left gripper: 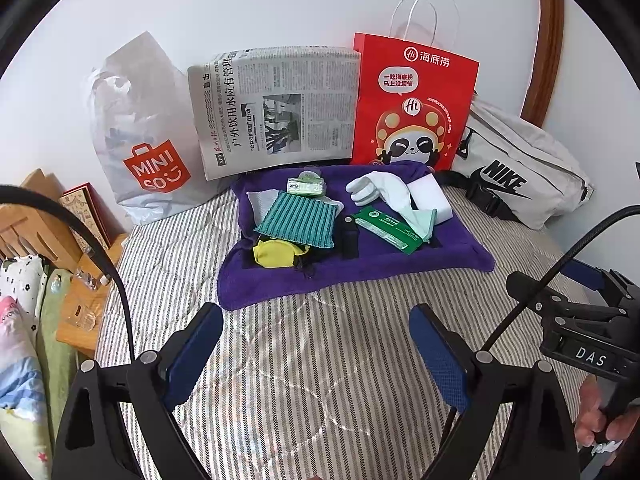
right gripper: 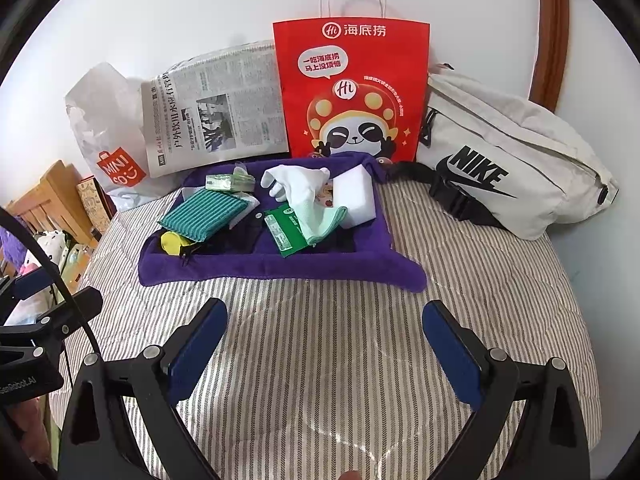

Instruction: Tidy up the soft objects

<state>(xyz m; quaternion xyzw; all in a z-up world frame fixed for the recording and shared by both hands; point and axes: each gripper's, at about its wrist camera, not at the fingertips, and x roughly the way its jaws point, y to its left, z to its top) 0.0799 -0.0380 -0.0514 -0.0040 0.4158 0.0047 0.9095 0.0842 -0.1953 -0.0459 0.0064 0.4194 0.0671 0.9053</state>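
Note:
A purple towel [left gripper: 360, 272] [right gripper: 280, 268] lies on the striped bed with soft items on it: a green striped cloth [left gripper: 298, 220] [right gripper: 202, 212], a yellow pouch [left gripper: 274, 254] [right gripper: 170, 242], a white glove [left gripper: 368, 188] [right gripper: 296, 182], a white sponge block [left gripper: 430, 198] [right gripper: 356, 196], a green wipes pack [left gripper: 386, 230] [right gripper: 286, 232] and a small tissue pack [left gripper: 306, 187] [right gripper: 228, 182]. My left gripper [left gripper: 316, 352] is open and empty, short of the towel's near edge. My right gripper [right gripper: 324, 344] is open and empty, also short of it, and shows in the left wrist view [left gripper: 576, 320] at the right.
Against the wall stand a white Miniso bag [left gripper: 144, 140] [right gripper: 108, 128], a newspaper [left gripper: 276, 108] [right gripper: 212, 112], a red paper bag [left gripper: 412, 108] [right gripper: 352, 88] and a white Nike bag [left gripper: 520, 168] [right gripper: 508, 156]. A wooden bedside stand [left gripper: 48, 216] is at the left.

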